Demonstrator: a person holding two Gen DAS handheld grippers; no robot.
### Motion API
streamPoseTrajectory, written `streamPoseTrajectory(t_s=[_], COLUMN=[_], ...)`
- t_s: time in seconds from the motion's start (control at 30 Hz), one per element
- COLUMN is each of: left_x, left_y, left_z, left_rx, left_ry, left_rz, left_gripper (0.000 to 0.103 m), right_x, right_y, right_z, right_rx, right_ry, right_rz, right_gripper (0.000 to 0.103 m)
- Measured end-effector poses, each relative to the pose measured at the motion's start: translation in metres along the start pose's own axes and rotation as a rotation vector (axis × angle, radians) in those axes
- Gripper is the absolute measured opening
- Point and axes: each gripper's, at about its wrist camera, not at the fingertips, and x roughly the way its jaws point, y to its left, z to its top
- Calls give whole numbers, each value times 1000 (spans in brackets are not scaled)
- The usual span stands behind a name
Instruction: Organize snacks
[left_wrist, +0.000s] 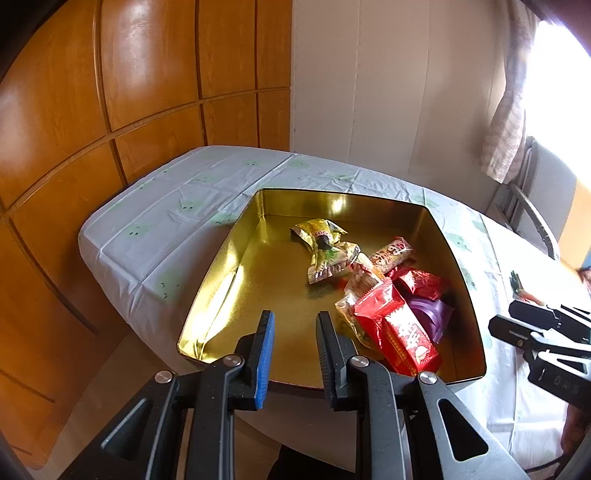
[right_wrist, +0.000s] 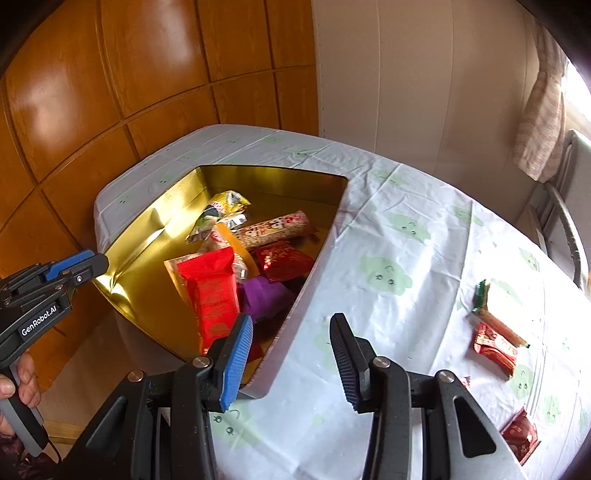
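- The gold tin (left_wrist: 236, 258) sits on a table (right_wrist: 406, 266) with a pale cloth, and most of the snacks lie in its right half.
- In the tin, a long pink bar (right_wrist: 275, 230) runs roughly left to right in the right wrist view, its far end towards the tin's right wall.
- A red pack (right_wrist: 212, 291) lies with its long axis running from the near rim towards the back of the tin, partly over a clear bag (left_wrist: 360, 284).
- A gold wrapper (left_wrist: 325, 247) lies furthest back; a small red sachet (right_wrist: 284, 260) and a purple pack (right_wrist: 264, 295) lie against the right wall.
- The left gripper (left_wrist: 294, 334) hangs over the tin's near rim, jaws apart and holding nothing; the red pack lies just right of its right finger.
- The right gripper (right_wrist: 291, 354) is over the cloth at the tin's near right corner, jaws wide apart and empty; the corner lies between its fingers.
- Three snacks are still on the cloth, well right of the right gripper: a white-and-orange bar (right_wrist: 498, 312), a red bar (right_wrist: 495, 349) touching it, and a dark red sachet (right_wrist: 519, 435) nearer.
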Motion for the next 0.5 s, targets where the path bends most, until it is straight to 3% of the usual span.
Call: streamPoseTrajectory(t_s=[0.5], left_x=[1], left_y=[-15], left_z=[-2], left_rx=[43], left_ry=[7], left_rz=[-16], left_gripper=[23], right_x=[-27], right_y=[-61], right_z=[-22], right_rx=[98], right_ry=[-11], right_rz=[-120], right_gripper=[44])
